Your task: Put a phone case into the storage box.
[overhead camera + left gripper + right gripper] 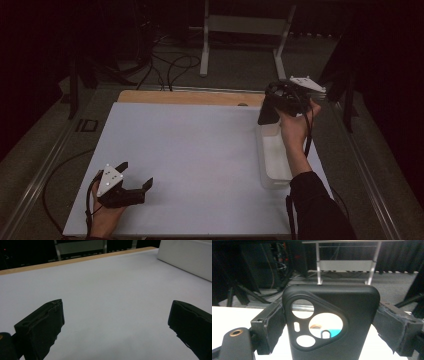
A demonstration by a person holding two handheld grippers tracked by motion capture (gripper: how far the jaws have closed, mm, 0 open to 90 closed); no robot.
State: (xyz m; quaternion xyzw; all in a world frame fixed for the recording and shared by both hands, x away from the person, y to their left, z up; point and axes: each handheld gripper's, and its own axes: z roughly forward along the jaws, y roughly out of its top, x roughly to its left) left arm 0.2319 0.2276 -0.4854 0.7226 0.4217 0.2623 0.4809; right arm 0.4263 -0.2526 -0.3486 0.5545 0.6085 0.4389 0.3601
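Black and matte, a phone case [332,322] stood upright between the right tongs [329,327] in the right gripper view, its back toward us, with a large rounded camera opening cut into several holes through which we saw the pale bench. The two padded jaws were clenched on its left and right edges.

In the high view we found the same right tongs [274,107] at the upper right of the frame, raised above the far end of a clear plastic bin [272,162] that sat along the right side of the white bench [200,150]. The case [266,112] hung down from the jaws toward the bin.

At the lower left of the high view, the left tongs [134,177] rested low over the bench with jaws spread wide and nothing between them; the left gripper view confirmed the gap.

We judged the case light, thin and somewhat flexible, likely to bow if squeezed hard, with a grippy rubbery finish. Holding it across the solid side edges, below the cut-out, seemed safest.
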